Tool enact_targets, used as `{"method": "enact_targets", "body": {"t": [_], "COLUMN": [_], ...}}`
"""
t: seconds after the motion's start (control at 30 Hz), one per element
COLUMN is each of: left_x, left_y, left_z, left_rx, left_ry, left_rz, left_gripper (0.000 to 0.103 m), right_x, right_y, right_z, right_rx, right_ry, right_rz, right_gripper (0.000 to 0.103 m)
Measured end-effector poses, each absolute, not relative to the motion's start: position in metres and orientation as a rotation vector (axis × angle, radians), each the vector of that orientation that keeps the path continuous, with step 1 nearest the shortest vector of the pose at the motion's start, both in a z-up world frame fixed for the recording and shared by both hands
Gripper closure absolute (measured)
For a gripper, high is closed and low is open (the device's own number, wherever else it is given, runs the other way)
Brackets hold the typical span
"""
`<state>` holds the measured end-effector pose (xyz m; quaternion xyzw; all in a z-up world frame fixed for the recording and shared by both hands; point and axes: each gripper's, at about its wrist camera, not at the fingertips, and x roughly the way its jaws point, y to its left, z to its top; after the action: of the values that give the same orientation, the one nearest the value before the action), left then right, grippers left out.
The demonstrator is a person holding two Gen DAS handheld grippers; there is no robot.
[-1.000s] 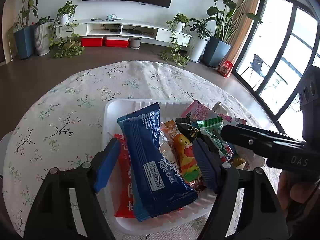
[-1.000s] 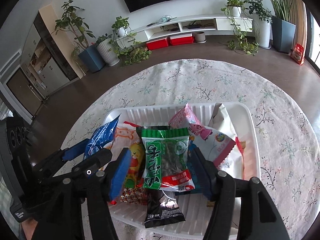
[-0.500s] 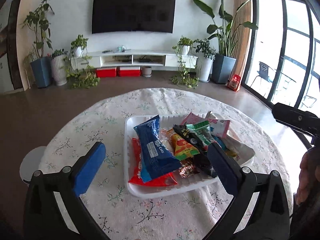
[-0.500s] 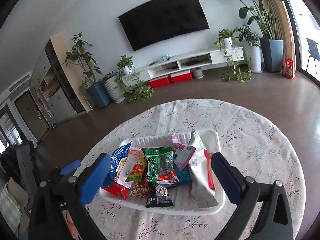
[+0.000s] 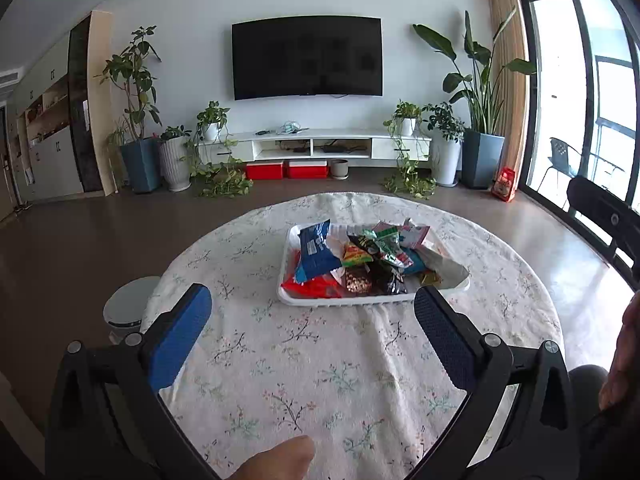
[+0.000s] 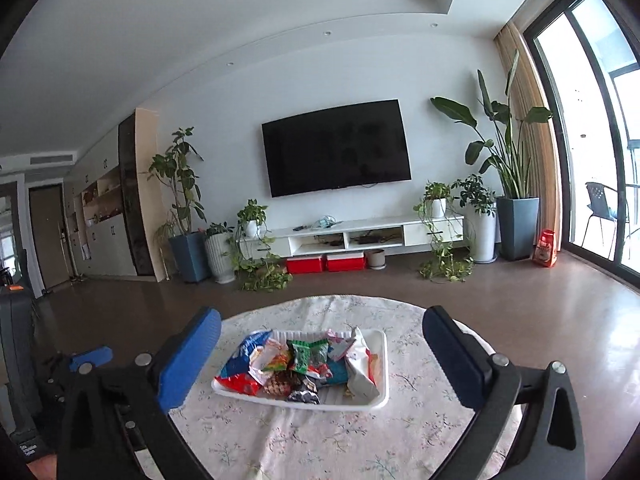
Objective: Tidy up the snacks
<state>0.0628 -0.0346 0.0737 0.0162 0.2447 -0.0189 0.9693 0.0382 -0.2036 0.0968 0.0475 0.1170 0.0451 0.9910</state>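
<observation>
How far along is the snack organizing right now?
Looks finished: the snack packets are all piled in the white tray on the table. Nothing is in hand; the left gripper and right gripper are open and empty. No loose packets remain on the cloth.

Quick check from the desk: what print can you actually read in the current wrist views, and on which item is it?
None reads clearly.
Blue snack packet: white label, lettering blurred.
Green snack packet: white characters, too small.
Red bag on the floor by the window: print too small.
Left gripper's housing, low in the right wrist view: white marking, unreadable.

Round table (image 5: 280,360) — white tray (image 5: 344,301).
</observation>
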Motion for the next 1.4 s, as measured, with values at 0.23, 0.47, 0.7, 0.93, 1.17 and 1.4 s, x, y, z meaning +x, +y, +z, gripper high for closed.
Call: {"method": "enact_targets", "body": {"t": [0.23,0.47,0.7,0.93,1.17,1.4], "left_x": [0.053,0.064,0.068,0.070,0.072,0.073], "left_y": [-0.030,-0.031,-0.034,-0.033,-0.034,-0.033], "left_z": [0.051,0.033,0.026,0.023,0.020,0.017], "left_rx": [-0.029,-0.017,-0.010,-0.006,-0.005,-0.010], "left_ry": [0.622,0.688,0.705,0.717,0.728,0.736], "left_rz": [-0.010,0.022,0.011,0.011,0.006,0.001], "left_gripper": [0.000,0.000,0.000,0.000,0.000,0.000], "right_x": [0.023,0.026,0.021,0.024,0.024,0.025], "right_y": [-0.207,-0.209,-0.197,-0.196,-0.196,-0.196], "right_z": [0.066,0.045,0.031,0.029,0.025,0.023], "right_rx": [0.100,0.147,0.107,0.103,0.103,0.104], "right_ry": [0.453,0.635,0.659,0.670,0.684,0.688], "right_rz": [0.055,-0.004,0.006,-0.002,-0.004,-0.004], "right_gripper": [0.000,0.000,0.000,0.000,0.000,0.000]}}
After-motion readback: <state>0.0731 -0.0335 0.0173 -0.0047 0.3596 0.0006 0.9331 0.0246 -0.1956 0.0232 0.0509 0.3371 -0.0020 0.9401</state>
